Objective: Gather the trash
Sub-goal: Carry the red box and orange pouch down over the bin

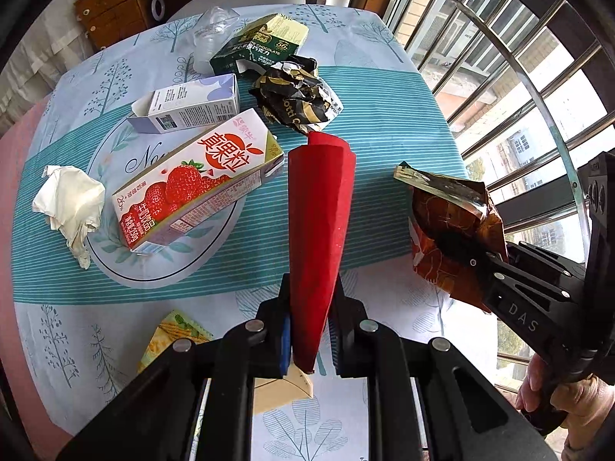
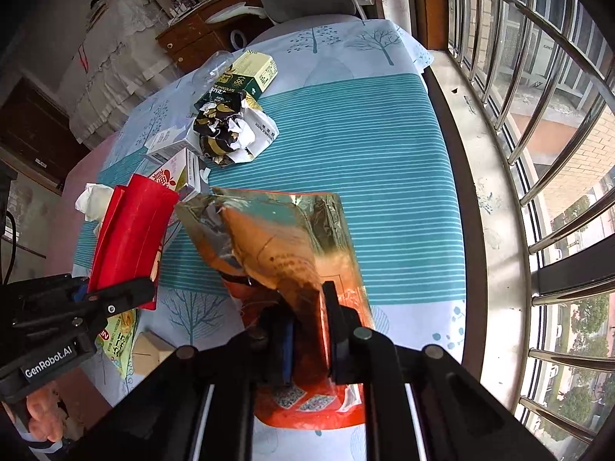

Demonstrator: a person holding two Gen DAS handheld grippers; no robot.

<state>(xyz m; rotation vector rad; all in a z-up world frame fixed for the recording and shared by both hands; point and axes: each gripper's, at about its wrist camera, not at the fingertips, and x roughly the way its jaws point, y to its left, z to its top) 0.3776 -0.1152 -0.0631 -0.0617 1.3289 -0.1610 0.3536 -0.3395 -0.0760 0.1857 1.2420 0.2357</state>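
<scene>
Red folded card (image 1: 321, 226) is pinched between the fingers of my left gripper (image 1: 310, 330), sticking up and forward over the table (image 1: 384, 123); from the right wrist camera it's off to the left, above the table's near edge. My right gripper (image 2: 309, 330) is clamped on an orange-brown foil snack bag (image 2: 276, 246), held up off the tablecloth with its open top pointing away from me.

The rest of the trash sits on the cloth, left of both grippers. Strawberry milk carton (image 1: 196, 188) lying on its side, with a small white-and-purple box (image 1: 188, 105) just behind it. Crumpled white tissue (image 1: 71, 205) is off to the carton's left. Further back there's a scrunched black-and-gold wrapper (image 1: 296, 96) right against a green chocolate box (image 1: 257, 44), and a clear plastic cup (image 1: 211, 32) just beside that box. Near my left gripper, a yellow-green snack packet (image 1: 173, 340) lies at the table's near edge.
</scene>
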